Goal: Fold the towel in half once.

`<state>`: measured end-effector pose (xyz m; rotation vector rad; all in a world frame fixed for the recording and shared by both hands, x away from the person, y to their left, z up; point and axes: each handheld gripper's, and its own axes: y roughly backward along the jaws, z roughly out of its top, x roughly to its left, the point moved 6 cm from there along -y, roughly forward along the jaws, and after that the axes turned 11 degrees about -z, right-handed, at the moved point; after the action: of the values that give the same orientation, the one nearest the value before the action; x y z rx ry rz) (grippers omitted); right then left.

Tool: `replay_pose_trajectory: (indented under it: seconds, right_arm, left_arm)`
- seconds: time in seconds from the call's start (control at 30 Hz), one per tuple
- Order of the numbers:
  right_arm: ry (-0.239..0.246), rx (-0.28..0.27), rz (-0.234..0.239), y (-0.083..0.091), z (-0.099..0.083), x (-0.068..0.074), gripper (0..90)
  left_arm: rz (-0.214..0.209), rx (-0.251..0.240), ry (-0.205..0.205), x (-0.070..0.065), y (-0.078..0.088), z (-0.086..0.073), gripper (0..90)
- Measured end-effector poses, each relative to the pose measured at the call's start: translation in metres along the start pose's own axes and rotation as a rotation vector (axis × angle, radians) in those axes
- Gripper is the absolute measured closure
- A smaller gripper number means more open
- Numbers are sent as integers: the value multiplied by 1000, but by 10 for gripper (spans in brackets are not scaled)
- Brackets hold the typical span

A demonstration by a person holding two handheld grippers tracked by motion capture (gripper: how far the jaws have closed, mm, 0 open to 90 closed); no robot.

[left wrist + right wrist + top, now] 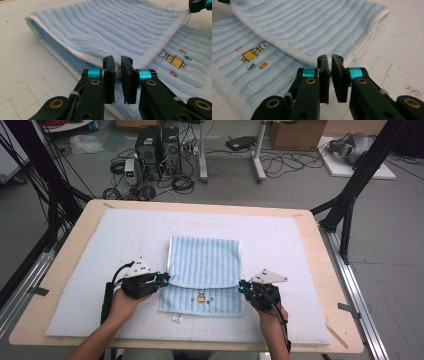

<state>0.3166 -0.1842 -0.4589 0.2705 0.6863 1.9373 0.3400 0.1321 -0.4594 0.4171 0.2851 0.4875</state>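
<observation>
A light blue striped towel (205,260) lies folded on the mat, its upper layer lapped over a lower one that bears a small cartoon figure (201,297). My left gripper (165,280) pinches the near left corner of the upper layer; in the left gripper view the jaws (118,67) stand close together with white towel edge (160,46) between the pads. My right gripper (241,286) grips the near right corner, the jaws (330,65) pressed on the white hem (274,46). The hem runs taut between both grippers.
The towel rests on a white gridded mat (290,245) covering a wooden table (75,240). A small white scrap (176,318) lies near the front edge. Beyond the table are computer towers (157,147), cables and black frame legs (350,195).
</observation>
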Motion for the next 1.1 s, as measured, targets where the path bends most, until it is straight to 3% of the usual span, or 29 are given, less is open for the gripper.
replay_pose_trajectory:
  seconds: [0.2,0.3,0.33,0.4,0.5,0.6,0.67,0.73,0.97,1.1]
  right_arm:
    - [6,-33,3,20,1,5,887]
    - [10,-20,-7,24,-3,5,885]
    - [6,-17,1,24,-4,5,847]
    - [-4,-7,24,21,-6,6,673]
    - [-10,14,37,9,-8,11,614]
    - [26,75,39,-11,-12,17,631]
    - [67,94,17,-20,-14,18,742]
    - [59,96,17,-18,-12,14,845]
    - [76,51,19,-6,-6,13,860]
    - [78,52,30,-3,-6,11,838]
  left_arm:
    - [-34,-30,21,-11,16,2,814]
    - [-40,-29,18,-16,17,1,817]
    - [-42,-29,19,-17,16,0,818]
    - [-38,-26,15,-18,16,0,818]
    - [-37,-35,20,-17,16,1,818]
    - [-37,-45,26,-17,17,2,818]
    - [-35,-47,26,-16,18,2,818]
    - [-37,-49,34,-16,19,1,818]
    - [-46,-69,29,-18,24,3,818]
    - [-54,-80,31,-19,24,4,817]
